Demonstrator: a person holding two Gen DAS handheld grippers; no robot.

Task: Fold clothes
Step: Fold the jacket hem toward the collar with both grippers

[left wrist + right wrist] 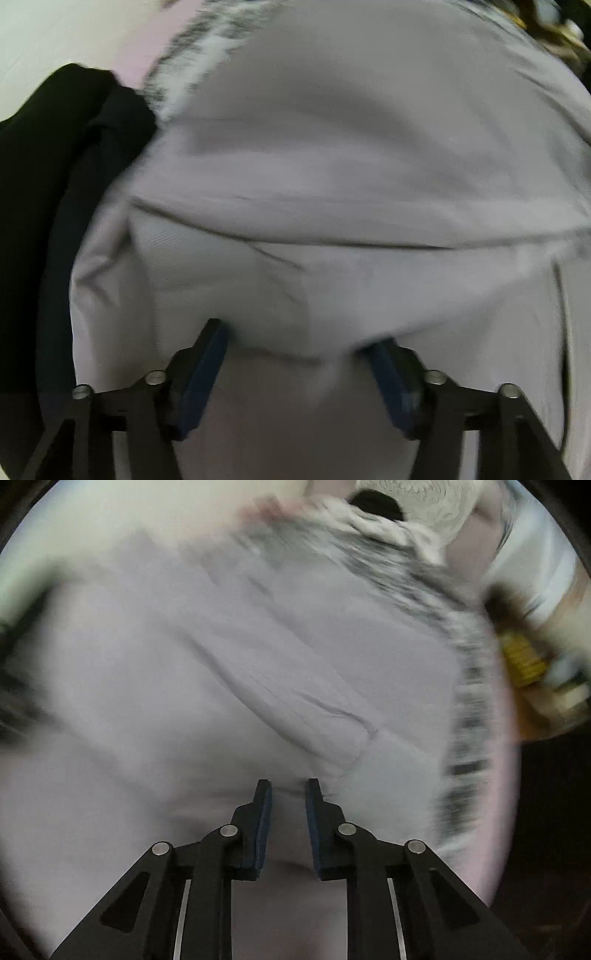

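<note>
Shirt [332,155] lies half folded, creases left; left tongs [295,332] spread over a fold, right tongs [288,786] narrowed, pinching cloth.

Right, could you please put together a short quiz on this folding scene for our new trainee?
1. True or false: the left gripper has its jaws wide apart at the pale lilac garment.
2. In the left wrist view, the neighbouring garment at the left edge is: A black, B red, C green.
3. Whose jaws stand closer together, the left gripper's or the right gripper's?
Key: 1 true; 2 A; 3 the right gripper's.
</note>
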